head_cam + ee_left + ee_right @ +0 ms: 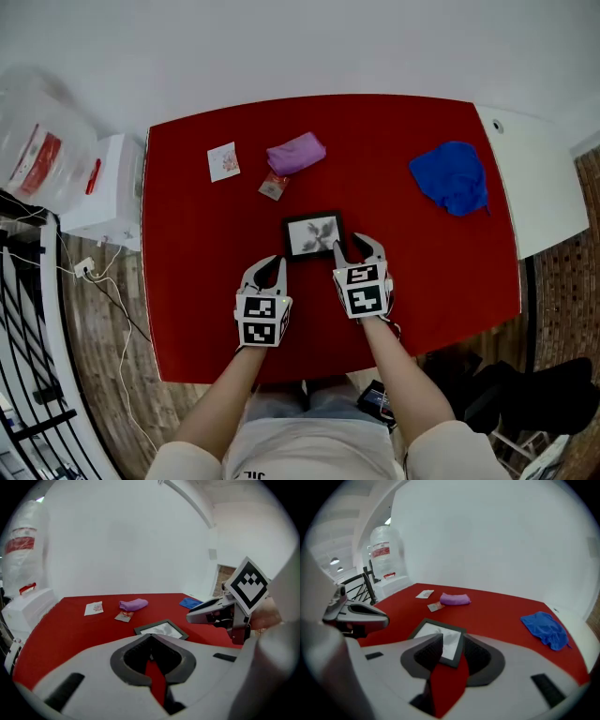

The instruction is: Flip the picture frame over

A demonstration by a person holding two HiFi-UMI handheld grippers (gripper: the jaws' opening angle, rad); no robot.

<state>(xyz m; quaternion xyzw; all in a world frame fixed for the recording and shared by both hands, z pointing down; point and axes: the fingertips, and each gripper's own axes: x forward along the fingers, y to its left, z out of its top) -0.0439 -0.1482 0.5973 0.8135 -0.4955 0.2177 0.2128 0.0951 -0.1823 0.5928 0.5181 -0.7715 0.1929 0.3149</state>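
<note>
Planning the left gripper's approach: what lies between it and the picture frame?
Only bare red tabletop, as the head view shows, between the left gripper and the picture frame.

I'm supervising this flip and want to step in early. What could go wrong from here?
1. The right gripper's open jaws line up with only the near corner of the frame. A grip there might let it pivot or slip.
2. The left gripper is shut and apart from the frame, so it cannot steady it unless it opens.
3. A packet lies just beyond the frame. Tipping the frame away could land it on the packet.
</note>
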